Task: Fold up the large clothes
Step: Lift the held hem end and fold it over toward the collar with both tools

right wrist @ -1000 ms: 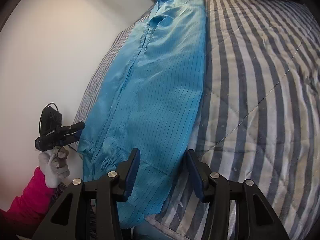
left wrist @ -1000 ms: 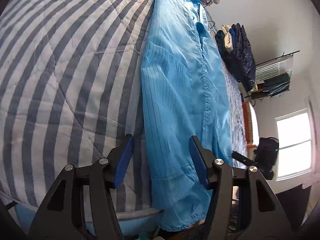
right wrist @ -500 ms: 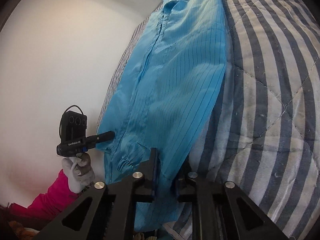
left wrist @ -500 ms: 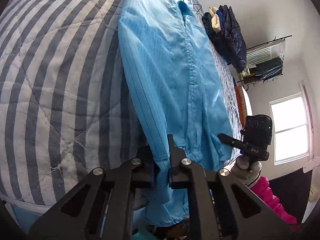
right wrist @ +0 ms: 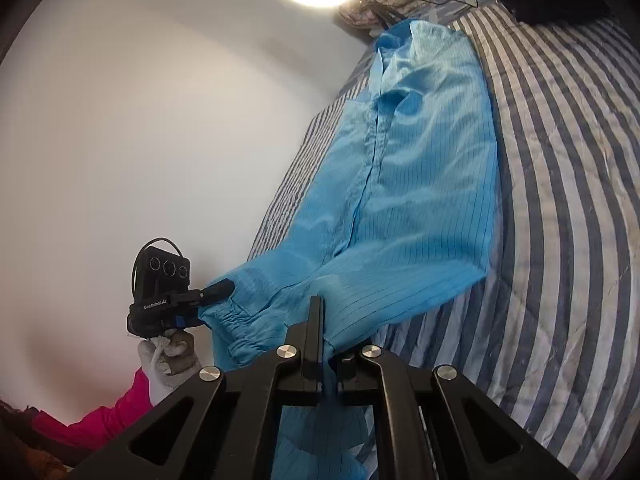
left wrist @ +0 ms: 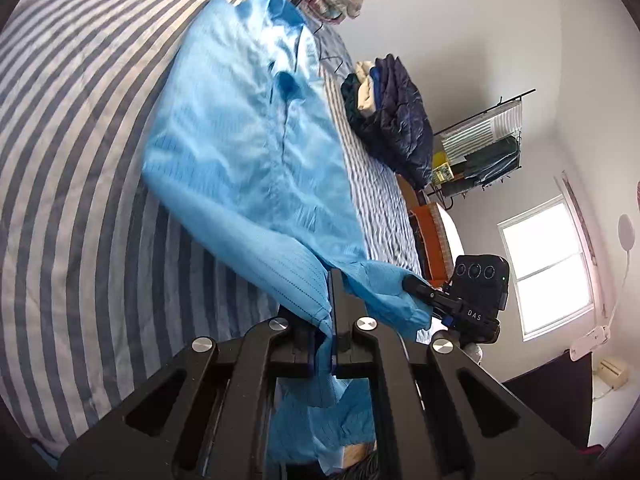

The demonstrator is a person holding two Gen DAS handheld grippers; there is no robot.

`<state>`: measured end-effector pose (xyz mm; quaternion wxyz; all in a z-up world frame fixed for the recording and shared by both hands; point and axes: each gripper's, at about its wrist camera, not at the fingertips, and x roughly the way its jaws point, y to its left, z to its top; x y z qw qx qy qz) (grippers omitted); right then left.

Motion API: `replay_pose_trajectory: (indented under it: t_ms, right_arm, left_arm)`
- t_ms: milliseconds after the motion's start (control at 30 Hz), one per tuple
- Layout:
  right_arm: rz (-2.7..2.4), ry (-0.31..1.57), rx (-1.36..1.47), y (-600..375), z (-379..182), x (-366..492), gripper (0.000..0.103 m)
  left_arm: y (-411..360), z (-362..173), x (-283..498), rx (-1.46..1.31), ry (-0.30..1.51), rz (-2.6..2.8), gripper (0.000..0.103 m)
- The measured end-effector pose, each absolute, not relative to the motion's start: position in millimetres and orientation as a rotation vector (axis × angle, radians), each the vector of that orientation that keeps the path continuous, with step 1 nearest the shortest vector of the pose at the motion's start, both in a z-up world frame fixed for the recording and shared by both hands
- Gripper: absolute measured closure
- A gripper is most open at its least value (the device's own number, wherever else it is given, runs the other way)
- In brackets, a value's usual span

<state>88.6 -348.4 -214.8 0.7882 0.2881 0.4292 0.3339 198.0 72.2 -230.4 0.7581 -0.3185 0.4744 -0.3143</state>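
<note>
Left wrist view, blue garment (left wrist: 248, 140) lengthwise on striped bed (left wrist: 72, 200), collar far, both claws (left wrist: 332, 320) (right wrist: 326, 340) clamping hem.

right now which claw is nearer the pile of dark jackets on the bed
Right. The right claw grips the hem on the side toward the pile; the left claw grips it farther away.

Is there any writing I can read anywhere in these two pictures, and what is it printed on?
"DAS": white letters on the black body of the right gripper, seen from the left wrist camera.
"GenRobot.AI": white letters on the black body of the left gripper, seen from the right wrist camera.
The yellow box on the far rack carries print too small to read.
</note>
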Motion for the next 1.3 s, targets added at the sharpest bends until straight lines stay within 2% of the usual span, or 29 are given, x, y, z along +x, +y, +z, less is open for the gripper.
replay_pose_trajectory:
  t_ms: [200, 400, 667, 1000, 1100, 1167, 1200, 1300]
  right_arm:
    - [0.682, 0.873, 0.581, -351, -189, 126, 0.101]
    - [0.616, 0.867, 0.535, -349, -176, 178, 0.102]
    - [0.522, 0.919, 0.497, -348, -194, 234, 0.102]
    - [0.444, 1.013, 0.383, -335, -226, 266, 0.102]
    - [0.452, 1.028, 0.397, -338, -231, 267, 0.097]
    - [0.465, 1.026, 0.427, -343, -231, 266, 0.081]
    - [0.469, 1.020, 0.438, -346, -229, 265, 0.078]
    - [0.485, 1.010, 0.447, -351, -219, 259, 0.067]
  left_arm:
    - [71, -206, 241, -0.698, 0.968, -0.662, 0.101]
    - [73, -204, 288, -0.670, 0.958, -0.598, 0.101]
    - [75, -240, 339, -0.700, 0.999, -0.504, 0.101]
    - [77, -279, 362, -0.669, 1.055, -0.413, 0.101]
    - [77, -285, 366, -0.680, 1.062, -0.410, 0.101]
    - [77, -286, 368, -0.686, 1.072, -0.407, 0.094]
    - [76, -286, 369, -0.694, 1.076, -0.416, 0.080]
    - [77, -278, 368, -0.708, 1.054, -0.427, 0.053]
